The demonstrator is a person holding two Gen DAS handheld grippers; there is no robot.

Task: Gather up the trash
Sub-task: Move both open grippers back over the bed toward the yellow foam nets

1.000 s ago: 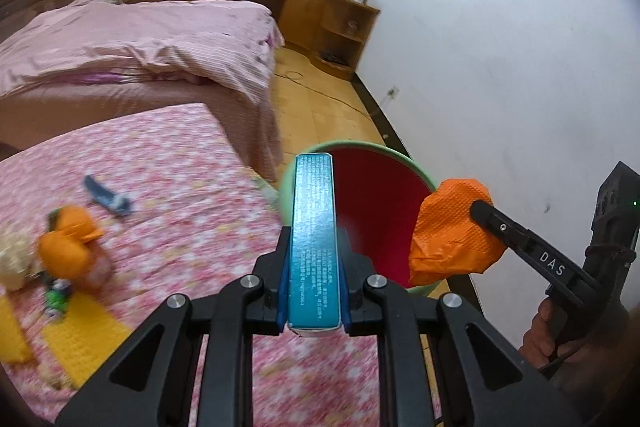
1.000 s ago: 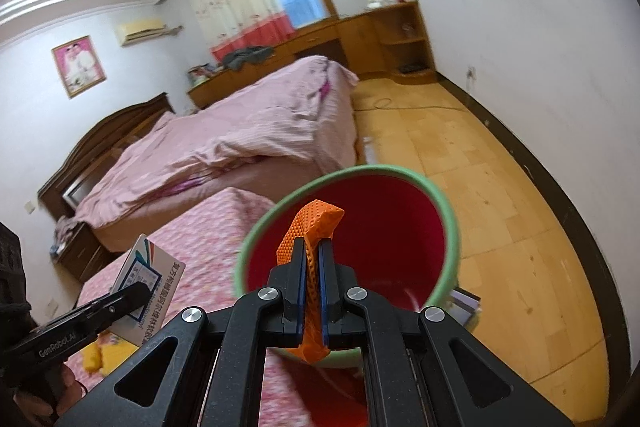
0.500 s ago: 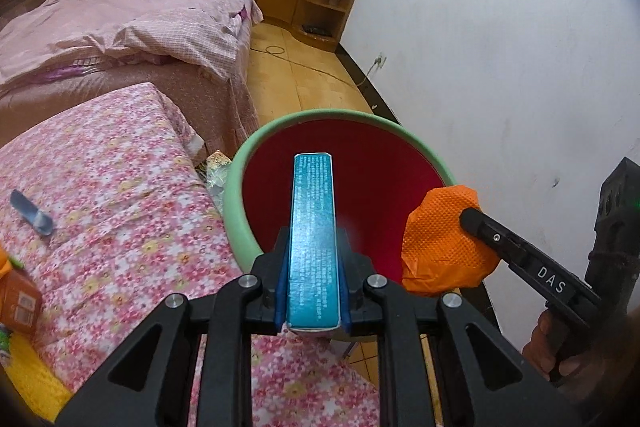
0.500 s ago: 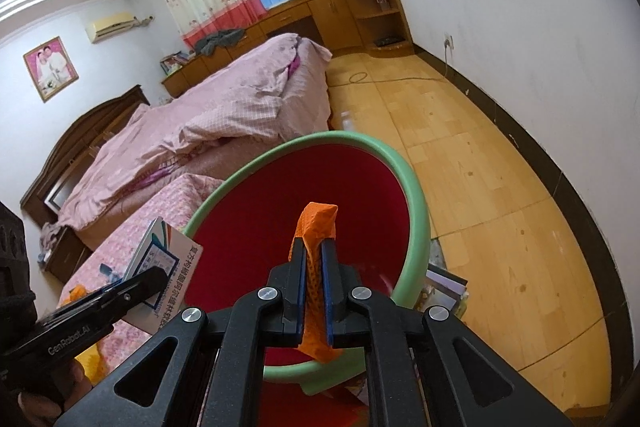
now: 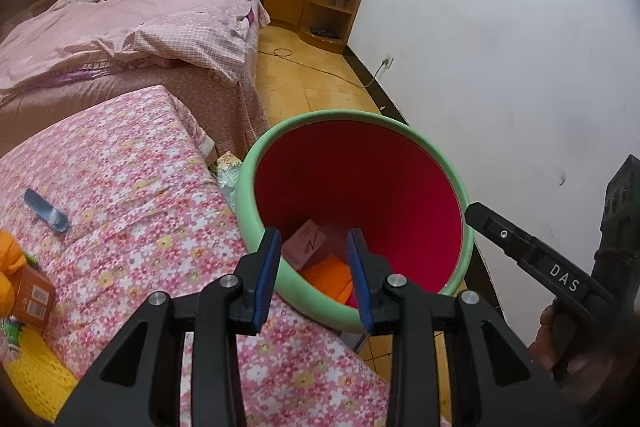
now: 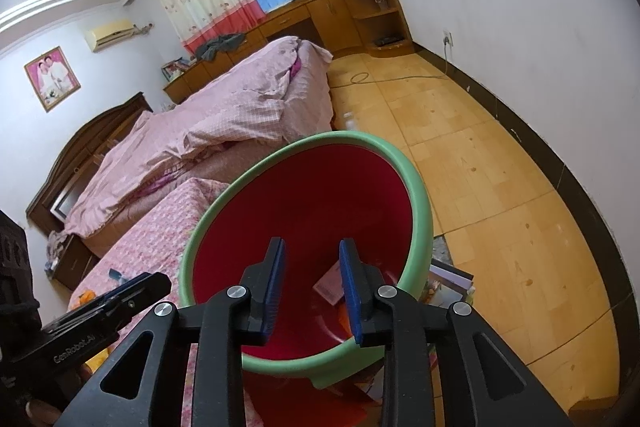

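While both claws hung over the bin, we looked along their blue-padded fingers. At the far left of the left wrist view, on the bed with the pink flowered cover [image 5: 132,187], lay leftover litter: a yellow sheet [image 5: 36,367] at the lower edge, a small orange carton [image 5: 34,297] with an orange crumpled thing [image 5: 8,255] just behind it, and a little blue-grey wrapper [image 5: 44,209] farther up the cover.

Moving right, we saw our left claw [image 5: 314,267] with its jaws narrowly parted and nothing between them; they had just been opening. Below it stood the bin [image 5: 256,227], green on the outside and red inside, its rim close against the bed's edge. At its bottom lay a pinkish box [image 5: 306,243] and, touching it on the near side, an orange crumpled piece [image 5: 328,277].

At the right edge of that view, our right claw [image 5: 472,211] reached in from the side, its black finger marked with white letters, its tip just beside the bin's rim.

From the right wrist view, the left claw's black body [image 6: 108,307] showed at lower left. Our right claw [image 6: 312,283] was also narrowly parted and empty, its jaws having just been opening, above the bin's [image 6: 416,195] red inside. The pinkish box [image 6: 330,283] showed partly behind the right finger, with a scrap of orange [image 6: 344,313] below it. A second bed with a pink quilt [image 6: 224,123] stood behind, and the wooden floor [image 6: 500,187] ran off to the right.
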